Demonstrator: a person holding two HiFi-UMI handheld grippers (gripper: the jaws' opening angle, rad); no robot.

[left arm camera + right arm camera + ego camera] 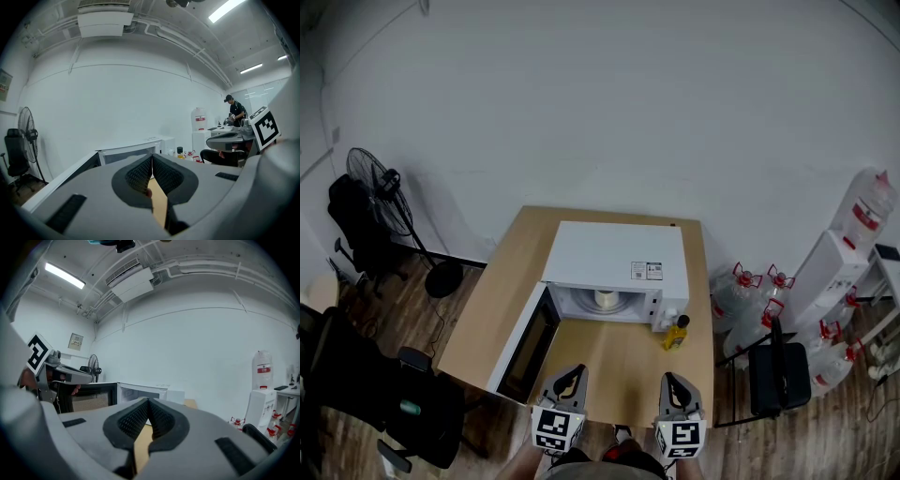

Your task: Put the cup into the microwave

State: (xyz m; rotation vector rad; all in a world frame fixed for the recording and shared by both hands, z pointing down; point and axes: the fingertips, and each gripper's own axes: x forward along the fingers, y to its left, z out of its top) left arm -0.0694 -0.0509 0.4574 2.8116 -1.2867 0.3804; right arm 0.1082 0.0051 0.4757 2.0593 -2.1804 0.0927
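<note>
Wood table (502, 300): cup (607, 299) half-hidden inside microwave (619, 248); L gripper (574, 374) & R gripper (670, 381) jaws together, empty

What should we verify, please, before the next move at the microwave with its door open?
1. Cup inside the microwave: ok.
2. Cup upright: cannot tell, too small in the head view.
3. Door swung open to the left: ok.
4. Yellow bottle outside the door's closing path: cannot tell; it stands on the table by the microwave's right front corner.
5. Left gripper jaws together, nothing between them: ok.
6. Right gripper jaws together, nothing between them: ok.
</note>
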